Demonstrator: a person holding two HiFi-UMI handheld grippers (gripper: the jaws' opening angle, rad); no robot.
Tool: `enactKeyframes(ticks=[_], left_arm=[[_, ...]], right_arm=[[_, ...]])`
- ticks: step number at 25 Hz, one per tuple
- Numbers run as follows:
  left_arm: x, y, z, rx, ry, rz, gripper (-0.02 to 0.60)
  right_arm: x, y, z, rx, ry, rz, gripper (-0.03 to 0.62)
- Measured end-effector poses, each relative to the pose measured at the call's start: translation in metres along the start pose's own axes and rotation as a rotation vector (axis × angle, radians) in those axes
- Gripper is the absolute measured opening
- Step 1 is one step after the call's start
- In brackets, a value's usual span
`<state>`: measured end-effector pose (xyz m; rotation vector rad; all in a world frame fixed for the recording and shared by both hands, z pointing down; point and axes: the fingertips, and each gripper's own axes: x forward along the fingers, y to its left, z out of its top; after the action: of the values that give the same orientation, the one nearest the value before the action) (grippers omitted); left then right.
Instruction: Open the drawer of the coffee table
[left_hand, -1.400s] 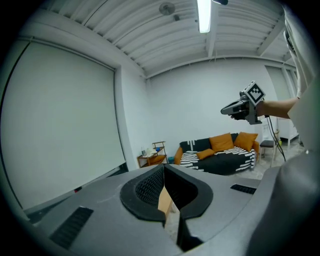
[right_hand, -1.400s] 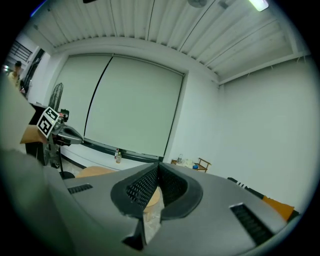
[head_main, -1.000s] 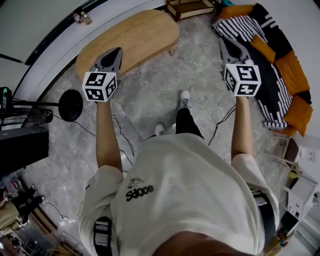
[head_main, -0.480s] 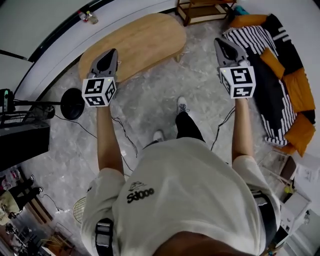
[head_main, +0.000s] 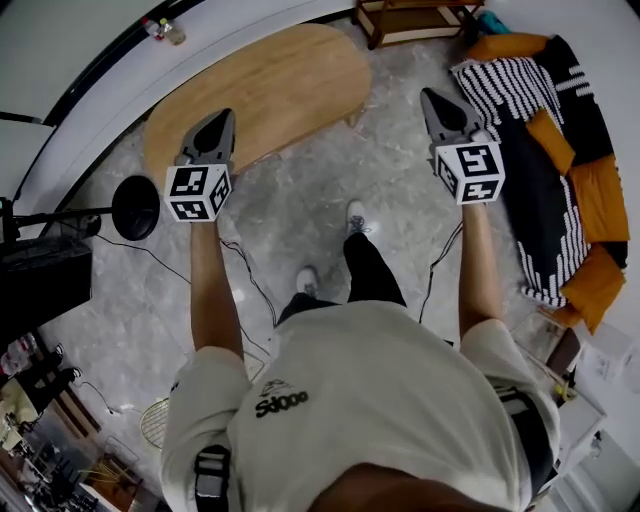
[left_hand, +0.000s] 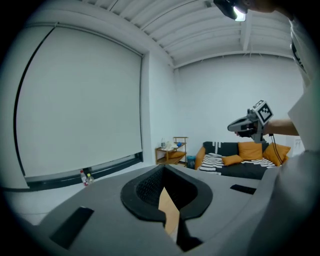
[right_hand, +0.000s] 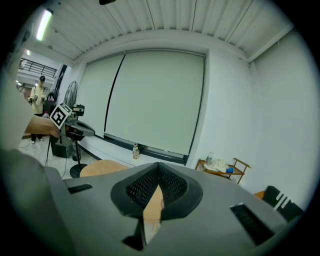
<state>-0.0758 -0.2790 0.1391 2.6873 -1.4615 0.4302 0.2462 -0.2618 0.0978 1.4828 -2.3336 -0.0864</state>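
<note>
Looking down in the head view, your left gripper (head_main: 223, 116) hangs by the near edge of the coffee table (head_main: 280, 70) and your right gripper (head_main: 430, 95) hangs to the table's right. No drawer shows, so you could reach for the wrong side. The left gripper view, then the right gripper view, show each pair of jaws pressed together and empty; unspread, they may skid off the drawer front.

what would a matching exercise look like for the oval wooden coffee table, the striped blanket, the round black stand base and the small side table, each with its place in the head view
Things:
1. oval light wooden coffee table
2. black and white striped blanket
3. round black stand base
4. small dark wooden side table

Places:
a. at the top edge of the head view
b. on the floor, left of the left gripper
c. at the right, among orange cushions
d. just ahead of the left gripper

Pairs: 1-d, 2-c, 3-b, 4-a
</note>
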Motion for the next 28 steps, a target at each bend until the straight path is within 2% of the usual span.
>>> enactKeyframes(ticks=[4,9,16,21,28], left_arm=[[0.022,0.006,-0.013,-0.014,0.008,0.063,0.015],[0.047,0.009,-0.051,-0.012,0.039,0.053,0.015],[0.066,0.016,-0.139,0.017,0.085,0.061,0.015],[0.074,0.012,-0.218,0.021,0.108,0.063,0.015],[0.099,0.005,-0.33,0.026,0.111,0.057,0.015]], right_arm=[[0.03,-0.011,-0.035,0.002,0.031,0.027,0.005],[0.074,-0.02,-0.076,0.001,0.057,0.04,0.005],[0.114,-0.007,-0.154,-0.023,0.095,0.017,0.005],[0.129,0.022,-0.223,-0.015,0.098,0.017,0.005],[0.152,0.039,-0.32,0.004,0.076,-0.01,0.005]])
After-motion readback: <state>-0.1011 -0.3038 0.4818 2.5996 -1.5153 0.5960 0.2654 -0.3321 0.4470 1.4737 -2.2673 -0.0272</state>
